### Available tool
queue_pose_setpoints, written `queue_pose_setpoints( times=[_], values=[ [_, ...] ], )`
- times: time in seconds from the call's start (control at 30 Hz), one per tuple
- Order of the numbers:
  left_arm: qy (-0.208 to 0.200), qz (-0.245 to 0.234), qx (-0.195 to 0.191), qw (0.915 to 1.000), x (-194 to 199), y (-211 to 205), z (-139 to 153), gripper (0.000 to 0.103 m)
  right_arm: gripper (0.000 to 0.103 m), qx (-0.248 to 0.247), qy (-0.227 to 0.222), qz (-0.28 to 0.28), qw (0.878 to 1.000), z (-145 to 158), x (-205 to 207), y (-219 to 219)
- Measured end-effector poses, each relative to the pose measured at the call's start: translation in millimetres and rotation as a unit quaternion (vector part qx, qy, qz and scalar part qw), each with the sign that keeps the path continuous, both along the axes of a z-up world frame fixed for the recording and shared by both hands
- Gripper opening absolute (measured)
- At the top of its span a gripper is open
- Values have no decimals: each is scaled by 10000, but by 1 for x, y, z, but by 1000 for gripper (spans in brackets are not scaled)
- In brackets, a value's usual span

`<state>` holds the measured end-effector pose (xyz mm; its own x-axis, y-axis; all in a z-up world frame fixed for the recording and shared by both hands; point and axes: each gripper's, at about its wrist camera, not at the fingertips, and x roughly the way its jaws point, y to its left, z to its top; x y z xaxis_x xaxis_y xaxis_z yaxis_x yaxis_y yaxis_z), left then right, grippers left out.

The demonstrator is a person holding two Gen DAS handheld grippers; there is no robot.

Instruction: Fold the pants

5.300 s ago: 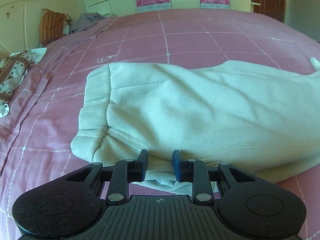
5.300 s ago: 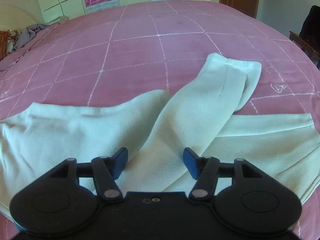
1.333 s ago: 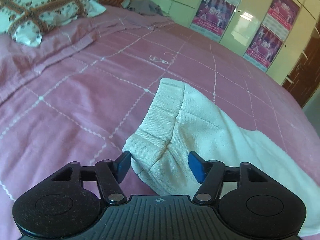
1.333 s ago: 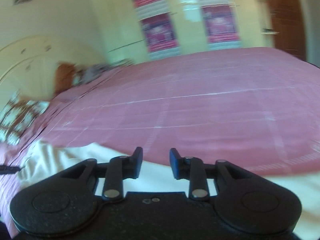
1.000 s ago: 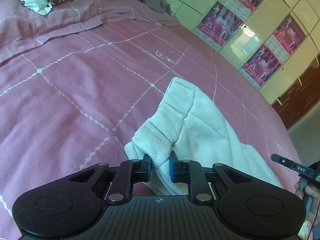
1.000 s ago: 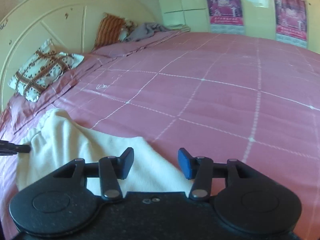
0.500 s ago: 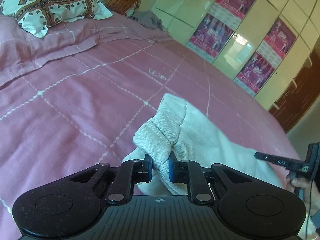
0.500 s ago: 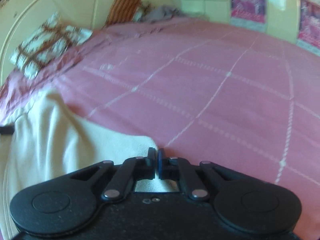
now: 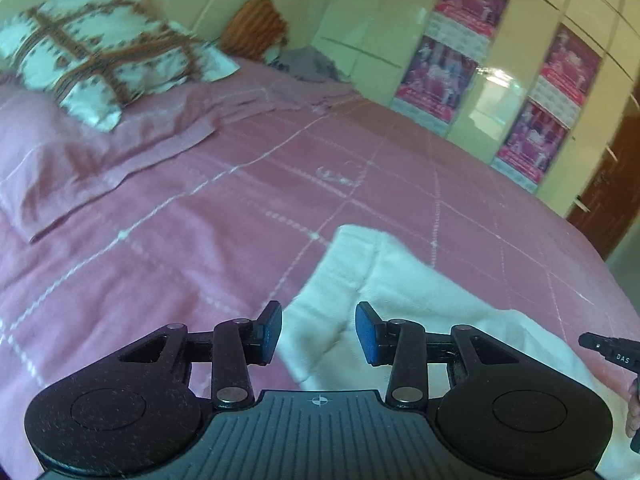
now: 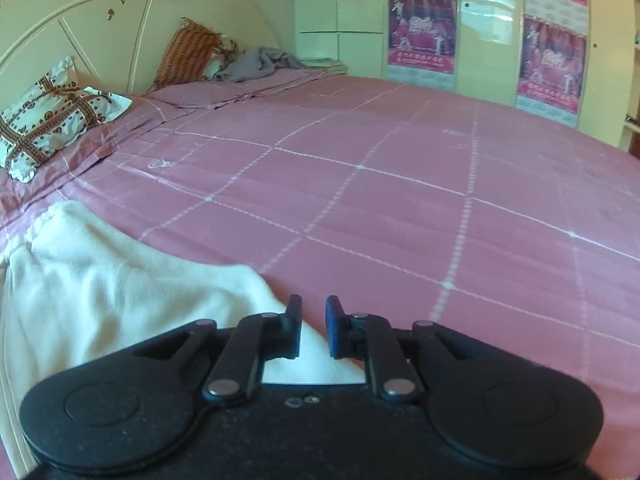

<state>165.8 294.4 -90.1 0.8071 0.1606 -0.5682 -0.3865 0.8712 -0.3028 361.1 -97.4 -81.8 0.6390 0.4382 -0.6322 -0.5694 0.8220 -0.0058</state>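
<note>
We see the cream pants (image 9: pixel 400 292) lying on the pink bedspread (image 9: pixel 200 240), near the edge closest to us. In the left wrist view their ribbed band end points up and away toward the wardrobe doors (image 9: pixel 500 60), and the cloth runs from there down to the lower right, so the long axis lies slanted across the picture. In the right wrist view the same pants (image 10: pixel 100 288) stretch from the left edge toward the middle bottom, narrowing to a point just under the tongs.

Our left gripper (image 9: pixel 318 332) has just been opening; its blue pads now stand apart on either side of the band end without pressing on it, and the cloth lies below them. Our right gripper (image 10: pixel 313 330) has also just been opening from a closed state: a narrow gap shows between its pads, with nothing pinched, the tip of the pants lying beneath.

At the far right of the left view a hand (image 9: pixel 634 408) holds the other tool. Further out lie a patterned pillow (image 10: pixel 52 116), an orange cushion (image 10: pixel 188 56) and a grey cloth (image 10: pixel 260 62) by the headboard (image 10: pixel 100 20).
</note>
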Motion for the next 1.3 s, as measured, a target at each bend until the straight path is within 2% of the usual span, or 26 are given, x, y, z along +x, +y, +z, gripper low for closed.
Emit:
queue_pose_setpoints(
  times=[0.1,0.17,0.23,0.3,0.33,0.37,0.4,0.43,0.47,0.5,0.57,0.63,0.67,0.73,0.8,0.83,0.9,0.93,0.97,1.0,1.07,1.1,1.17,1.2,1.27,1.3],
  values=[
    [-1,-750,328,9966,53,-39,10,40,13,53,-50,43,10000,0,-13,-1],
    [15,-1148,532,9920,89,-64,11,40,13,138,-49,41,9999,1,-16,12],
    [175,-1469,573,9873,125,-84,5,40,13,232,-54,59,9997,1,-17,31],
    [479,-1682,588,9828,150,-97,-8,40,13,353,24,35,9994,-3,-15,48],
    [798,-1755,629,9792,161,-102,-21,42,13,423,61,25,9991,-6,-13,56],
    [1288,-1833,761,9716,170,-107,-38,42,13,500,121,55,9987,-10,-12,62],
    [1298,-1917,880,9689,169,-107,-48,43,14,499,193,99,9985,-17,-10,71],
    [1211,-1916,917,9697,165,-107,-48,43,15,305,304,109,9990,-27,-7,79],
    [1276,-1868,957,9694,163,-108,-40,43,15,-33,498,87,9987,-39,-2,87],
    [1194,-1737,1041,9720,157,-109,-30,43,15,-281,495,91,9983,-49,-2,93],
    [683,-1784,1024,9762,139,-112,-15,44,16,-148,355,130,9992,-42,-7,91],
    [655,-1960,938,9739,140,-121,-16,44,17,377,200,150,9990,-30,-14,83],
    [742,-2093,914,9707,143,-125,-23,45,18,485,114,169,9986,-27,-16,84],
    [1165,-2320,990,9606,155,-140,-45,57,18,422,221,266,9985,-33,-14,93],
    [1308,-2280,1152,9579,155,-148,-39,58,18,-32,686,313,9971,-53,-7,104],
    [1288,-2261,1164,9585,152,-152,-30,58,18,11,586,314,9978,-52,-9,102],
    [815,-2400,934,9628,136,-153,-18,58,19,98,460,204,9987,-37,-17,91],
    [892,-2440,836,9620,132,-156,-20,58,18,228,264,196,9992,-29,-25,82],
    [1180,-2467,854,9581,137,-158,-31,58,19,296,153,148,9993,-24,-30,73],
    [1280,-2474,992,9553,136,-164,-42,58,19,269,180,76,9994,-24,-31,66],
    [1178,-2404,1200,9560,123,-174,-39,58,19,-245,644,-149,9975,-43,-21,59],
    [1117,-2406,1194,9567,116,-178,-34,58,19,-176,710,-131,9972,-46,-22,52],
    [766,-2395,1213,9602,97,-178,-22,58,19,15,557,-316,9979,-33,-33,35],
    [761,-2365,1291,9600,88,-180,-21,58,19,124,341,-382,9986,-25,-42,24],
    [1224,-2294,1351,9561,92,-171,-35,58,21,232,62,-593,9979,-17,-56,-4],
    [1212,-2281,1267,9577,88,-169,-42,58,21,155,121,-763,9969,-20,-57,-17]
  ],
)
